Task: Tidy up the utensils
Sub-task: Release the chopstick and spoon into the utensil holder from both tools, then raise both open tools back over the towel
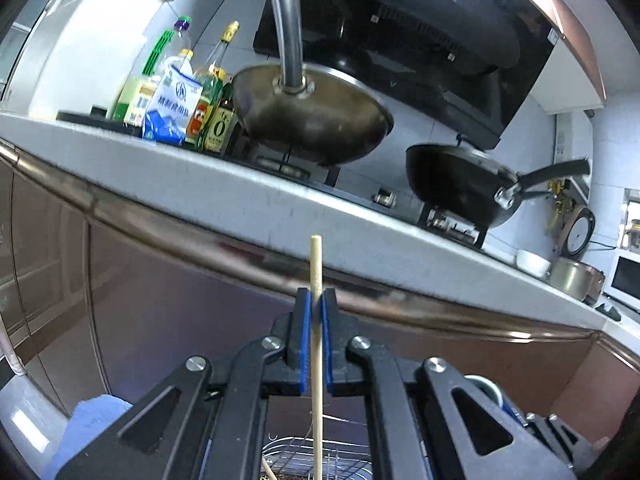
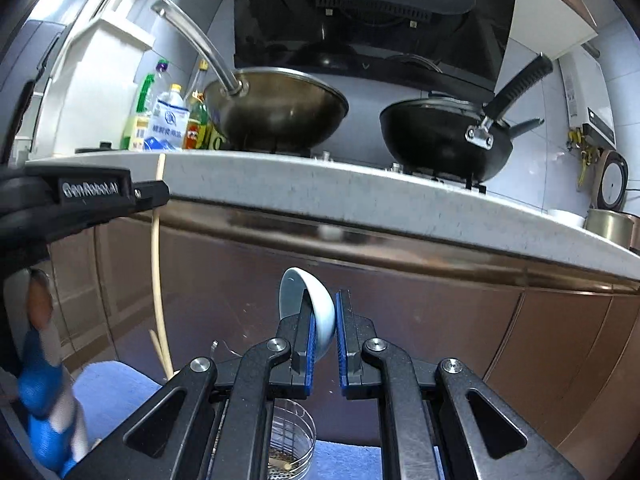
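Left wrist view: left gripper [image 1: 316,300] is clamped on an upright wooden chopstick [image 1: 316,264], wire utensil basket [image 1: 320,456] below. Right gripper [image 2: 324,308] pinches a pale ceramic spoon [image 2: 308,300] (bowl end up). Further off, the table [image 2: 360,192] carries two woks.

Upright chopstick [image 1: 316,280], tilted pale-blue spoon [image 2: 310,306]

steel wok [image 2: 280,114], black pan [image 2: 444,140], oil bottles [image 1: 208,108], grey countertop [image 1: 240,200]

pale wooden chopstick [image 1: 316,280], light-blue spoon [image 2: 310,304], blue cloth [image 2: 112,392].
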{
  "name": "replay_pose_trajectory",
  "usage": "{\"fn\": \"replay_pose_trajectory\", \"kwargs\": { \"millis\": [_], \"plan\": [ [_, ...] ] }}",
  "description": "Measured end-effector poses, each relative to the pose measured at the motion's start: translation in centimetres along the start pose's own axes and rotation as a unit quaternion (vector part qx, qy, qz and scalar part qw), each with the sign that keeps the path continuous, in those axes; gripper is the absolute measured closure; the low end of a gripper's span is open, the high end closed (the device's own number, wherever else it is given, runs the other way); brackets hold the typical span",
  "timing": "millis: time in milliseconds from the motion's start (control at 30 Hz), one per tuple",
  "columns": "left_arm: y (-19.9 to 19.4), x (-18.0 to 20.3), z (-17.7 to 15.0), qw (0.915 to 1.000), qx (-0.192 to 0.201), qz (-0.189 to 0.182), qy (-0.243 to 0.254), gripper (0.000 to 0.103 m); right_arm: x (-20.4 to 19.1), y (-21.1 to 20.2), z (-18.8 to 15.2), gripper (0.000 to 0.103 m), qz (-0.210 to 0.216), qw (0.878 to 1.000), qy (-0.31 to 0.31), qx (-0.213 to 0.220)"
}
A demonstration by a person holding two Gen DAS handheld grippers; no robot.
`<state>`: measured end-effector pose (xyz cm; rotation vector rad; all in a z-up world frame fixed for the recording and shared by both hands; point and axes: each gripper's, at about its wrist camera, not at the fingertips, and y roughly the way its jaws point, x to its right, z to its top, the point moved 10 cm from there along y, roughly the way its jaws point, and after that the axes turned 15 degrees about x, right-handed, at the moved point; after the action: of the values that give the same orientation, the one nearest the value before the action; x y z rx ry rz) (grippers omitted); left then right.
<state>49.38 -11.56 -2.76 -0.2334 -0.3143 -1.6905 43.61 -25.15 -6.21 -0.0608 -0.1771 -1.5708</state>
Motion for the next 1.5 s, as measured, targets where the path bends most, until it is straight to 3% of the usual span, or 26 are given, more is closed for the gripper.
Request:
{"fn": "replay_pose_trajectory", "kwargs": {
  "millis": [200,400,500,567,867,1133,1500],
  "plan": [
    [1.1,-1.0,-3.5,0.9999,0.003,0.015,0.002,0.098,-0.1,0.6,-2.4,0.094,-0.002,1.0,-0.007,-0.008],
    [0.6,-1.7,-4.0,0.9998,0.009,0.014,0.01,0.095,-0.5,0.7,-4.4,0.092,0.005,1.0,-0.004,-0.025],
    [-0.4,-1.4,-3.3,0.9997,0.012,0.005,0.019,0.075,-0.5,0.4,-4.6,0.082,0.006,1.0,0.0,-0.03],
    [-1.0,-1.3,-2.7,0.9996,0.01,0.003,0.025,0.074,-0.4,0.1,-4.4,0.076,0.005,1.0,-0.001,-0.029],
    [-6.0,-1.7,1.3,0.9977,-0.002,0.009,0.068,0.073,0.8,-3.6,-1.0,0.075,-0.002,1.0,0.009,-0.022],
    [-12.4,-3.9,3.8,0.994,-0.053,0.025,0.093,0.073,2.2,-9.7,3.1,0.075,-0.008,0.999,0.025,-0.017],
    [-20.4,-6.9,5.1,0.9874,-0.106,0.043,0.109,0.073,2.5,-17.5,5.7,0.075,-0.001,0.999,0.038,-0.035]
  ]
}}
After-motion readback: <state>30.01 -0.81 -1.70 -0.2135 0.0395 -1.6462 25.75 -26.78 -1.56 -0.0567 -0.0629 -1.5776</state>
